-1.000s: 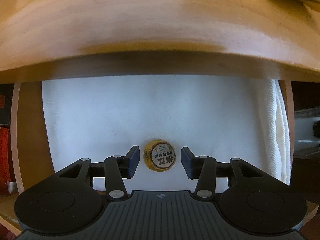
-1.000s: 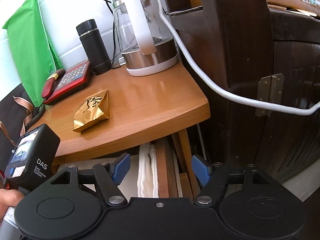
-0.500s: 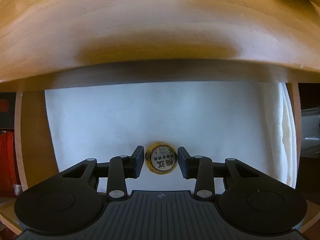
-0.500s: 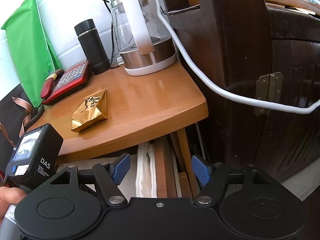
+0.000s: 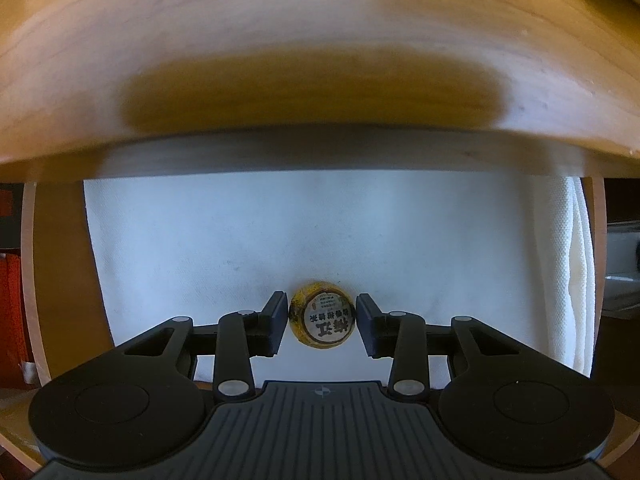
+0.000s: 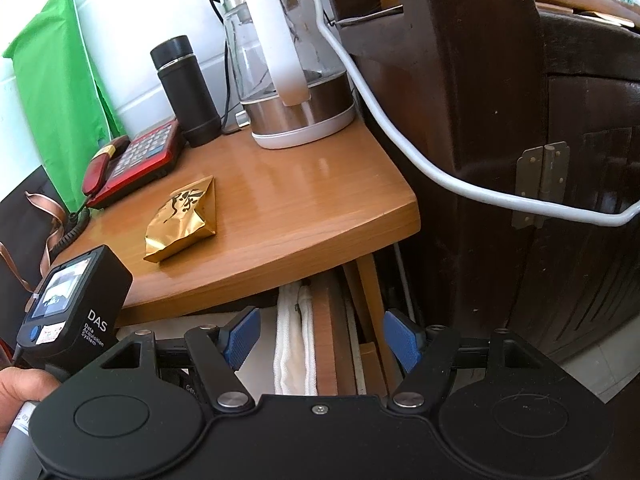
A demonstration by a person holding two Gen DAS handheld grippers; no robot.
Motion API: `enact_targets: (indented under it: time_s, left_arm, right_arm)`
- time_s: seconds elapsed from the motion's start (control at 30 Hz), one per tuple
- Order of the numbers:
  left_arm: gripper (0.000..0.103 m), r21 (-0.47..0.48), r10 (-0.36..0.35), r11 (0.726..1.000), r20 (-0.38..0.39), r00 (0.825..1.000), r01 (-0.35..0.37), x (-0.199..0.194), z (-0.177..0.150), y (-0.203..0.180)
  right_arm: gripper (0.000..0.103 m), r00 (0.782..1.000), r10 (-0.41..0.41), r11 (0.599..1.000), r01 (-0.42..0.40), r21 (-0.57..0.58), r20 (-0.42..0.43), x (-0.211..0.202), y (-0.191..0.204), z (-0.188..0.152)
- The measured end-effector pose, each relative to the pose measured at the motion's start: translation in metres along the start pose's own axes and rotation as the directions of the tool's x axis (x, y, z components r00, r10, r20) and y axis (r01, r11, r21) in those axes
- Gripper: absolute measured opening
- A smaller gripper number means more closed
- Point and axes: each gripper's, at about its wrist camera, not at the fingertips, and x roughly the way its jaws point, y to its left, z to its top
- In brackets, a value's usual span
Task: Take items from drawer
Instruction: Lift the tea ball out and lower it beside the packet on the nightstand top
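Tongs first: the left gripper (image 5: 322, 322) points down into the open drawer (image 5: 68, 280), its 2 black fingers (image 5: 276, 322) closed onto the sides of a small round gold-wrapped ball (image 5: 322, 320), which sits gripped between them over the white cloth (image 5: 280, 240) lining the drawer. A round paper label on top of the ball carries Chinese characters (upside down here and too small to read with certainty). The wooden tabletop (image 5: 320, 40) overhangs the back of the drawer and bears a dark shadow.

The right gripper (image 6: 322, 340) hangs with jaws apart and nothing between its blue pads (image 6: 242, 338), held above the drawer's right edge, where a folded white towel (image 6: 294, 344) lies against the wooden side. On the tabletop beyond lie a gold foil packet (image 6: 182, 218) with black brush lettering, a red telephone (image 6: 132, 162), a black flask (image 6: 186, 92) and a glass kettle (image 6: 288, 60) with a white handle. At lower left, a black box (image 6: 76, 308) reads "DAS Data Acquisition System" beside a hand (image 6: 16, 396)
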Motion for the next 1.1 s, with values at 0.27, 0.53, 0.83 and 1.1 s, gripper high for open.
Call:
enact_targets:
  time_s: [0.27,0.53,0.83,1.1]
  left_arm:
    - [0.038,-0.013,0.017,1.0,0.023,1.0,-0.017,-0.008,-0.013,0.007]
    - [0.038,-0.046,-0.006,0.999,0.112,0.994,0.011,-0.055,-0.044,0.044]
    - [0.038,-0.039,-0.082,0.995,0.279,0.957,0.097,-0.137,-0.047,0.033]
    - [0.038,-0.036,-0.097,0.992,0.419,0.903,0.123,-0.179,0.035,0.057]
  right_arm:
    - [0.067,1.0,-0.005,1.0,0.004,0.007,0.004,-0.001,-0.001,0.0]
    - [0.067,1.0,-0.008,1.0,0.008,0.008,-0.002,0.0,0.0,-0.001]
    - [0.067,1.0,-0.005,1.0,0.005,-0.016,-0.015,0.001,0.009,-0.004]
    - [0.067,1.0,-0.01,1.0,0.01,-0.014,-0.02,0.002,0.008,-0.005]
